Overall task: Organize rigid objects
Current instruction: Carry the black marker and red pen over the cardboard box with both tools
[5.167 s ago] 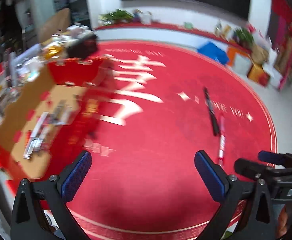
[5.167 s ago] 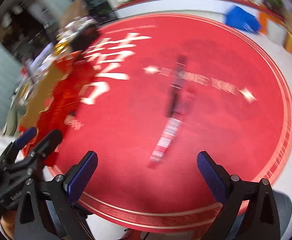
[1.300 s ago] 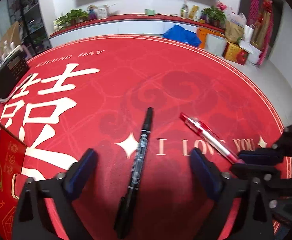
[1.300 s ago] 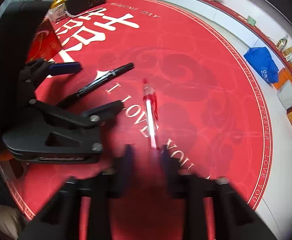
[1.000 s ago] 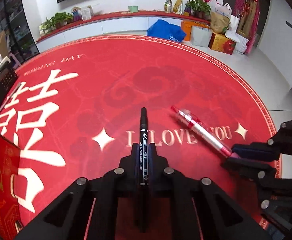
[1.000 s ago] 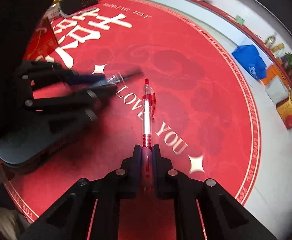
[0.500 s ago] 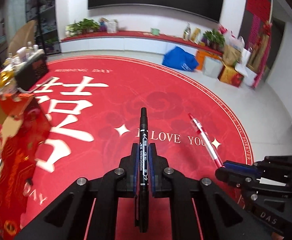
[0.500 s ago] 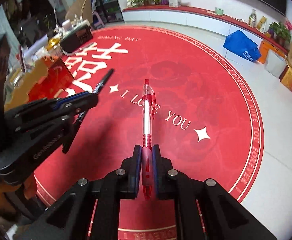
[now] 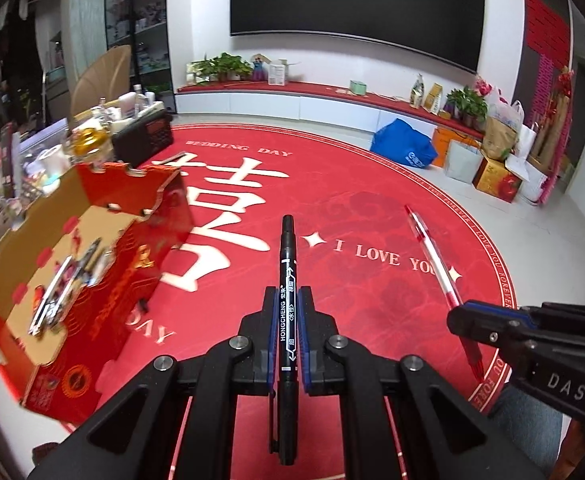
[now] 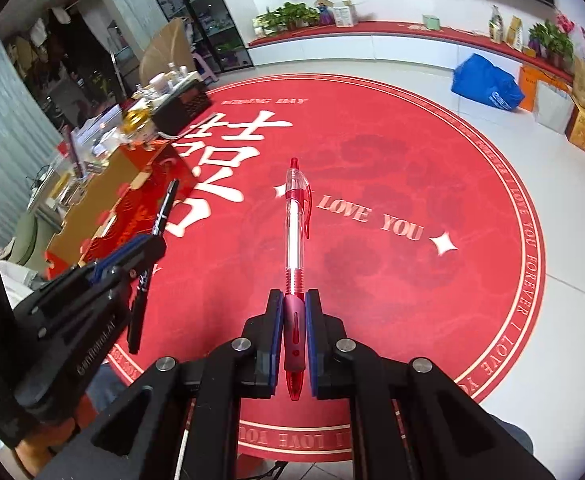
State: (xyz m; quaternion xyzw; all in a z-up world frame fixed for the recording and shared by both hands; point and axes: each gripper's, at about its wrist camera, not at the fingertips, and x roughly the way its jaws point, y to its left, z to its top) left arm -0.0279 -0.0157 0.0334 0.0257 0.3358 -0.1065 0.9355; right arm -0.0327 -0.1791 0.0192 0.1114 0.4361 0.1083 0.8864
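Note:
My left gripper (image 9: 288, 332) is shut on a black marker (image 9: 287, 264), held well above the round red carpet (image 9: 352, 208). My right gripper (image 10: 294, 320) is shut on a red and clear ballpoint pen (image 10: 294, 220), also lifted. In the left wrist view the right gripper (image 9: 504, 324) holds the red pen (image 9: 432, 256) at the right. In the right wrist view the left gripper (image 10: 124, 260) holds the black marker (image 10: 156, 228) at the left. An open red and gold box (image 9: 16, 240) with several pens inside (image 9: 64, 280) stands at the left; it also shows in the right wrist view (image 10: 100, 196).
A cluttered low table with bottles and a black radio (image 9: 142, 136) stands behind the box. A blue bag (image 9: 402, 148), paper bags and gift boxes (image 9: 496, 178) line the far right wall. A red-topped ledge with plants (image 9: 220, 68) runs under a large dark screen.
Both grippers closed on their pens on the carpet and lifted them. The views have since risen and swung so the open box is now close at the left.

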